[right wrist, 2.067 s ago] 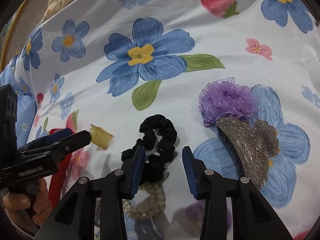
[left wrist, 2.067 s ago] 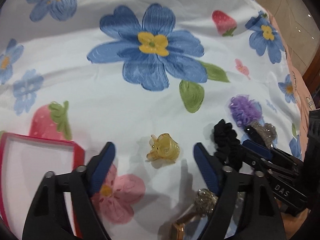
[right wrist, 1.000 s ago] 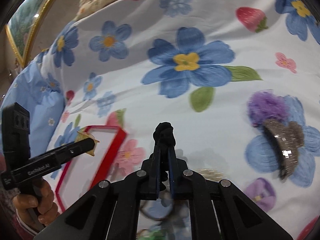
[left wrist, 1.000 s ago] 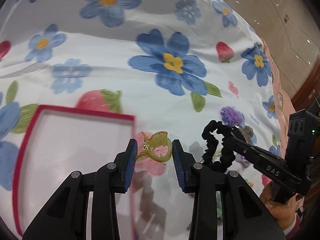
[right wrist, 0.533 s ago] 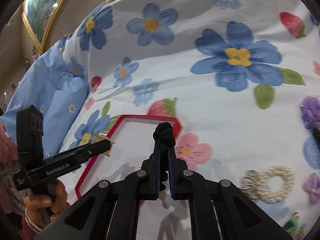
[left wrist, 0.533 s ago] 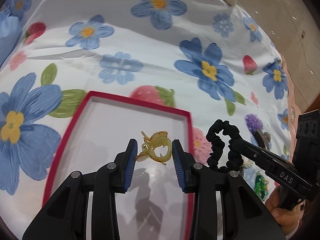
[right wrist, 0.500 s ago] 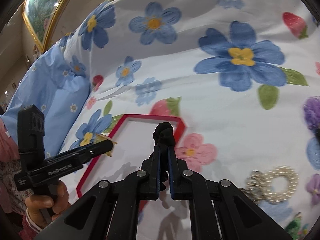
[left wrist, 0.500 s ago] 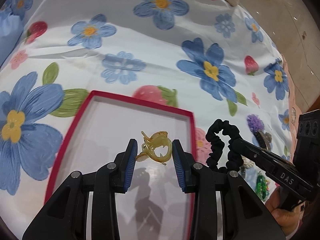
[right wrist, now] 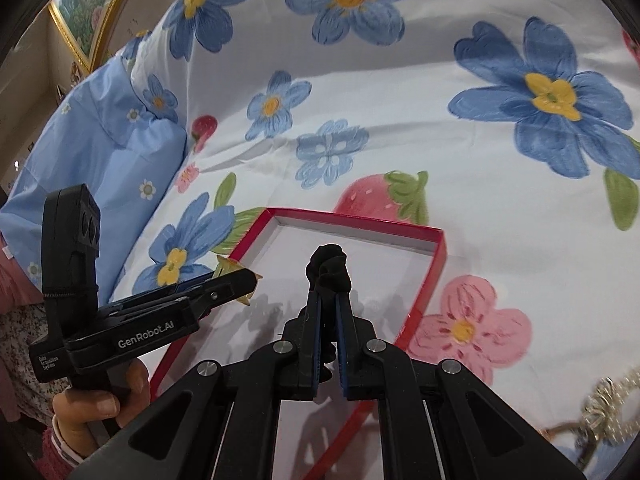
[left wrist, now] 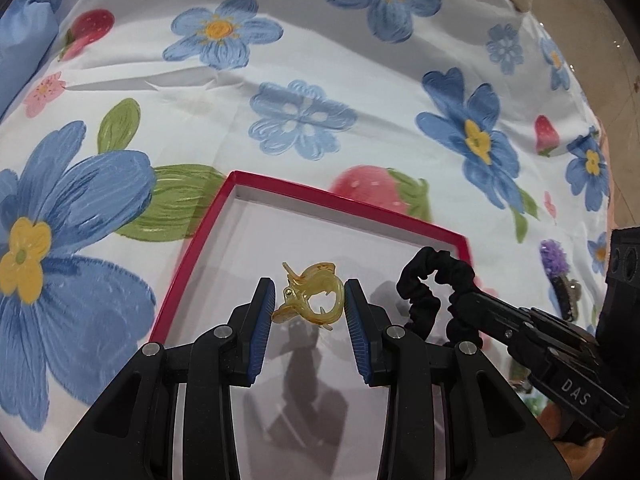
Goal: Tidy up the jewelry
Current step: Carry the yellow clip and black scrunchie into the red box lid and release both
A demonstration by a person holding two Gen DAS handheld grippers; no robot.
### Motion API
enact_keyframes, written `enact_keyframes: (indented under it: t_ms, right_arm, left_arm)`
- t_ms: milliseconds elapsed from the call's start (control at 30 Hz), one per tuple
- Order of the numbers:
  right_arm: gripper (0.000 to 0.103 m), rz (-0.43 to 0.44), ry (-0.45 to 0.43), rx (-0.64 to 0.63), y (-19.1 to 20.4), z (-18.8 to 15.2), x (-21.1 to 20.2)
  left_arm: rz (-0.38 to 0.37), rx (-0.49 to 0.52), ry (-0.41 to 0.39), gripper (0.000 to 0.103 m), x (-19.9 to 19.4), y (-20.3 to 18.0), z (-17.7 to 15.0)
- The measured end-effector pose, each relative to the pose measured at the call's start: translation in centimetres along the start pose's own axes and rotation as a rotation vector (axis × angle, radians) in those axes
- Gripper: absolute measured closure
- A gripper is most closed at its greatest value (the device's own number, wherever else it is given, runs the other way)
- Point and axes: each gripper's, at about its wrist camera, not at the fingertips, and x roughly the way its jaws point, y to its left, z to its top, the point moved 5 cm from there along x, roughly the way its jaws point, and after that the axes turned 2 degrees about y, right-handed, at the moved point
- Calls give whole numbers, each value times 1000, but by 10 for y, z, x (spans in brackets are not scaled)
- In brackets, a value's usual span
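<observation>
Left gripper point(left wrist: 310, 312): blue pads part-closed on a small yellow claw clip point(left wrist: 312, 300), clip pinched between them and carried clear above the white floor of the red box point(left wrist: 344, 204); its shadow falls on the box floor below. Right gripper point(right wrist: 328, 312): jaws almost fully together, clamped on a black scrunchie point(right wrist: 328, 268) that bunches up past the fingertips; in the left wrist view the scrunchie's loop hangs free over the box's right rim. Both grippers point downward over the box, left one over the middle, right one at the right side. Hand point(right wrist: 100, 400) wraps the left gripper's handle, low left in the right wrist view. Box is shallow, open, red-walled, white inside, sitting on a white bedsheet point(left wrist: 360, 60) printed with blue flowers, strawberries and green leaves. Right of the box, on the sheet: pearl band point(right wrist: 612, 400) near the lower right edge of the right wrist view; farther right in the left wrist view, a purple hair clip point(left wrist: 554, 260). Far left, a light blue pillow point(right wrist: 100, 148). Beyond it, a gilt picture frame point(right wrist: 92, 20).
</observation>
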Motion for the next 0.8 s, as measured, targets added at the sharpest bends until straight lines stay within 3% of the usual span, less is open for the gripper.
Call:
enact_keyframes:
  t_ms: [233,633,800]
  right_arm:
    - [96,-46,69,-32,-6,1,31]
    - [91,-60,88,-60,-7,-1,36]
    - [79,-48,78,-46,-7,1,32]
  left_arm:
    - [27,-15,33,69,24,9,2]
    - [46,-8,51,69,32,10,0]
    - [61,-6,37,53,24,10,1]
